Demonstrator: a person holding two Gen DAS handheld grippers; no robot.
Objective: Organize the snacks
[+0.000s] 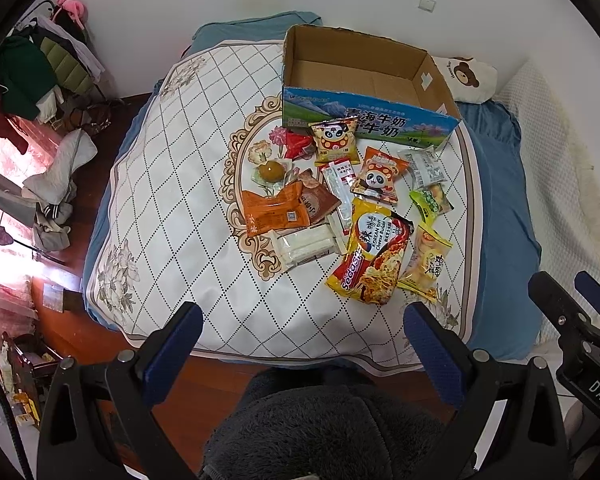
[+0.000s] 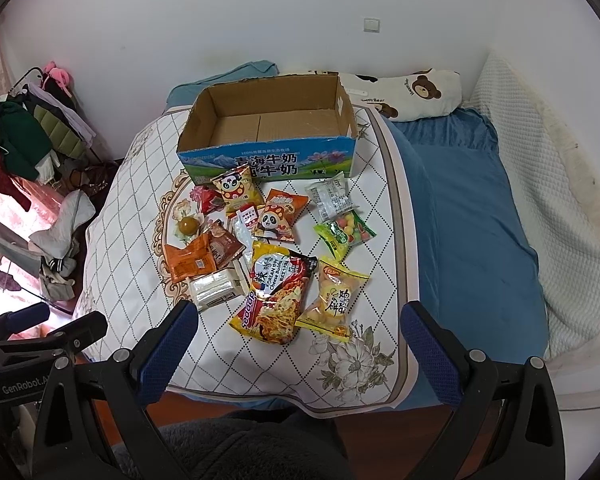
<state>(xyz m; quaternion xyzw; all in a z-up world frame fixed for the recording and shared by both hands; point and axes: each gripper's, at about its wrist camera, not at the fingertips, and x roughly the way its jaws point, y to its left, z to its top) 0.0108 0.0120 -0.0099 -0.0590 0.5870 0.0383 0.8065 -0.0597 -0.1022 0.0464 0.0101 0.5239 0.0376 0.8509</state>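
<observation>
Left wrist view is showing the left gripper (image 1: 302, 330) gaping wide and empty, the right gripper (image 2: 298, 328) likewise. Snacks (image 2: 276, 292) are lying scattered on the quilt (image 1: 172, 184) before the empty box (image 2: 268, 128); nothing is packed. Approach room is looking open, the bed edge sitting just below the jaws

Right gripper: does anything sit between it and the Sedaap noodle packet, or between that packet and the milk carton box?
Nothing visible blocks the right gripper from the Sedaap noodle packet; its jaws are open and apart from it. Between packet and open-topped milk carton box lie other snacks, including a panda snack bag, low enough to lift over.
</observation>
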